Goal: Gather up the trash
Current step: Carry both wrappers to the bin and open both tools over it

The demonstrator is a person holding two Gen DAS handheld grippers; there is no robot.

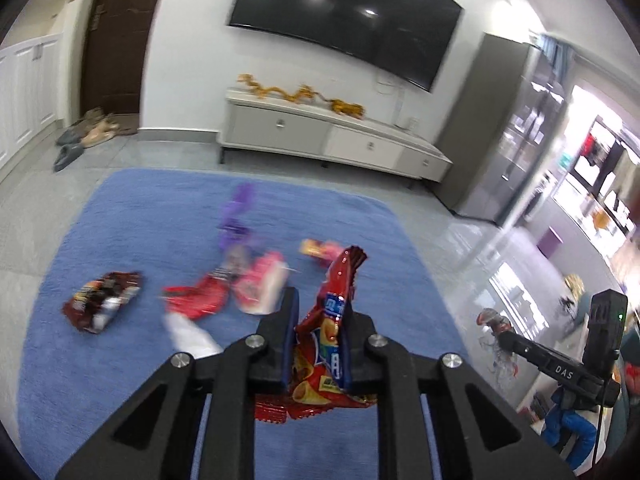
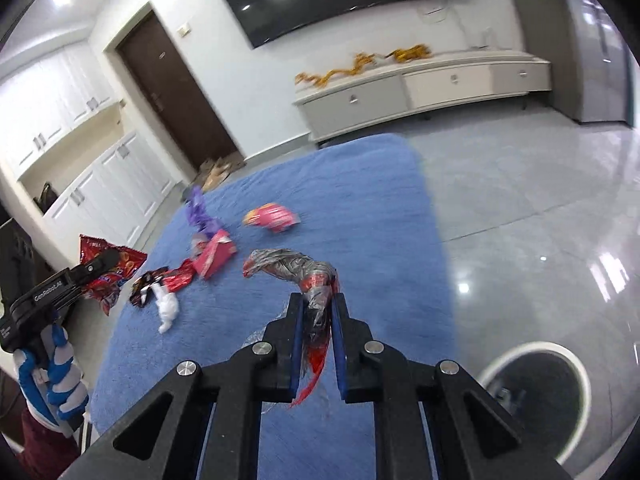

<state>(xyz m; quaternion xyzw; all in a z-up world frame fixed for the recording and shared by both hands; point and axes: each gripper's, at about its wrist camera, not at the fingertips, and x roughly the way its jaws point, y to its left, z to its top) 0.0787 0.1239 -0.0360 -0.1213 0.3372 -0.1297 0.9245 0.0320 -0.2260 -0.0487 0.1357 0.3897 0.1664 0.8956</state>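
Note:
My left gripper (image 1: 318, 304) is shut on a red snack bag (image 1: 334, 320), which stands up between the blue pads above the blue rug (image 1: 120, 220). My right gripper (image 2: 318, 300) is shut on a crumpled silver-and-red wrapper (image 2: 288, 266) that curls out to the left. More trash lies on the rug: a dark brown packet (image 1: 102, 298), a red wrapper (image 1: 196, 298), a pink box (image 1: 260, 284), a purple wrapper (image 1: 236, 216), a white tissue (image 2: 168, 306) and a pink-yellow packet (image 2: 272, 216). The left gripper with its red bag (image 2: 108, 272) shows at the right wrist view's left edge.
A round white-rimmed bin (image 2: 536, 392) stands on the glossy tile floor at lower right of the right wrist view. A low white TV cabinet (image 1: 320, 136) and a wall TV (image 1: 348, 16) are behind the rug. Shoes (image 1: 84, 132) lie by the brown door. A gloved hand (image 2: 56, 380) holds the left tool.

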